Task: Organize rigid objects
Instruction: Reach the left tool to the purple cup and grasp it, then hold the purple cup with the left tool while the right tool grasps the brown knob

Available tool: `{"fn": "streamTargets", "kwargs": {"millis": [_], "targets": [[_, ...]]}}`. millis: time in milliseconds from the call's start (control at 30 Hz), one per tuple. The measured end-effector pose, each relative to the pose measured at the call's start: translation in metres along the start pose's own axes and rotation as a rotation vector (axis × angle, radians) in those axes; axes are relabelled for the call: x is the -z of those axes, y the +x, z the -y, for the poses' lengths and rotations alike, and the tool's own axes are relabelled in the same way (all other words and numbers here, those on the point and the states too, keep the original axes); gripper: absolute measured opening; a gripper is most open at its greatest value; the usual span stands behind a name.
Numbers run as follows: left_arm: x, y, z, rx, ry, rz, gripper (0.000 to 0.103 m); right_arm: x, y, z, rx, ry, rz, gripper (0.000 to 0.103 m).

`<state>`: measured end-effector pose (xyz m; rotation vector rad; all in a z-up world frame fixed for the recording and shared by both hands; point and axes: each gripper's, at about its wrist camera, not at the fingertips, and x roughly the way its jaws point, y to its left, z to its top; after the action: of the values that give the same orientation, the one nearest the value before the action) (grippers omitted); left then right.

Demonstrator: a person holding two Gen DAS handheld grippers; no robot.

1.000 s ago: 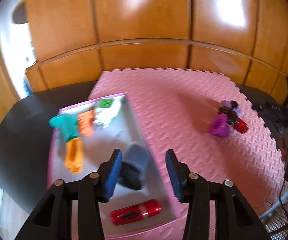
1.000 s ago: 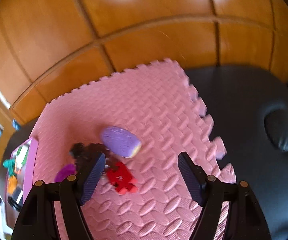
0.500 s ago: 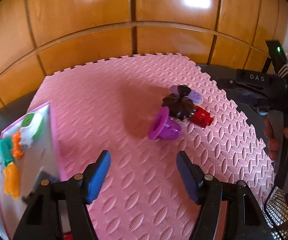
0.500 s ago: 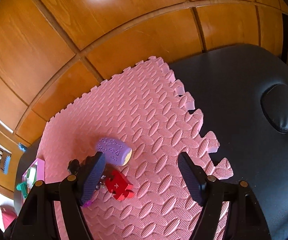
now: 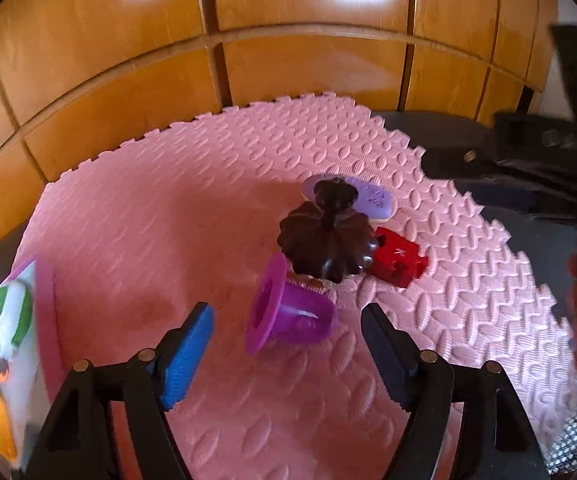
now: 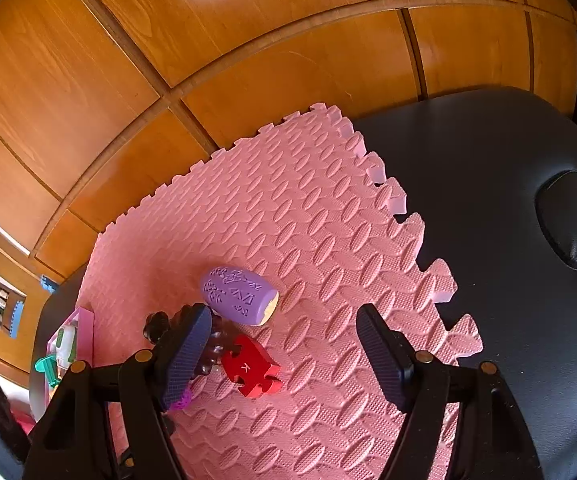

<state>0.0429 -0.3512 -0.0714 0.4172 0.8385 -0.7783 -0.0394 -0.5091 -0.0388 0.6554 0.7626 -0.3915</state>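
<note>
Pink tray (image 5: 44, 320) holding green, orange and teal toys, pink foam mat (image 5: 192, 216) on black table (image 6: 508, 184), wood panelling behind, left gripper (image 5: 288, 344) opening around purple cup (image 5: 288, 312) untouched, right gripper (image 6: 284, 344) apart, empty.

A home room: wooden wardrobe doors (image 6: 248, 60), pink foam play mat (image 6: 308, 220) (toys scattered on it).

Bright, warm overhead lighting; white glare patches on the glossy wooden panels (image 5: 288, 12). Soft shadows fall on the pink foam mat (image 5: 192, 240). Strong fisheye curvature and dark vignetted corners; motion blur smears the left view's edges.
</note>
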Motion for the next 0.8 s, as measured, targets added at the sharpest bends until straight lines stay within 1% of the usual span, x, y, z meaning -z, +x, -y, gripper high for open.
{"fn": "streamTargets", "kwargs": {"millis": [33, 67, 100, 200, 333, 400, 500, 600, 633, 700, 800], "targets": [[0.000, 0.007, 0.001, -0.001, 0.007, -0.010, 0.070, 0.000, 0.000, -0.001, 0.002, -0.004, 0.000, 0.076], [0.000, 0.012, 0.001, 0.002, 0.011, -0.020, 0.052, 0.000, 0.000, -0.001, 0.003, -0.007, 0.001, 0.076], [0.000, 0.017, 0.001, 0.002, 0.013, -0.034, 0.051, 0.000, 0.000, -0.002, 0.002, -0.010, 0.001, 0.076], [0.005, 0.013, -0.001, 0.019, -0.005, -0.016, 0.051, 0.000, 0.000, -0.003, 0.006, -0.019, 0.007, 0.076], [0.021, -0.001, -0.005, 0.013, -0.033, -0.016, 0.051, -0.001, 0.000, -0.003, 0.011, -0.025, 0.007, 0.076], [0.033, -0.010, -0.008, 0.003, -0.063, -0.012, 0.051, 0.000, 0.001, -0.002, 0.011, -0.024, -0.001, 0.076], [0.052, -0.025, -0.011, -0.019, -0.084, 0.026, 0.051, 0.002, 0.004, -0.004, 0.011, -0.033, -0.012, 0.076], [0.068, -0.032, -0.009, -0.064, -0.056, 0.074, 0.051, 0.006, 0.007, -0.010, 0.004, -0.057, -0.018, 0.076], [0.071, -0.033, -0.007, -0.074, -0.046, 0.083, 0.051, 0.008, 0.007, -0.013, -0.004, -0.075, -0.018, 0.076], [0.067, -0.031, -0.008, -0.071, -0.048, 0.079, 0.051, 0.011, 0.008, -0.022, -0.017, -0.113, -0.014, 0.076], [0.066, -0.030, -0.008, -0.069, -0.050, 0.084, 0.051, 0.020, 0.008, -0.041, -0.025, -0.210, -0.008, 0.076]]}}
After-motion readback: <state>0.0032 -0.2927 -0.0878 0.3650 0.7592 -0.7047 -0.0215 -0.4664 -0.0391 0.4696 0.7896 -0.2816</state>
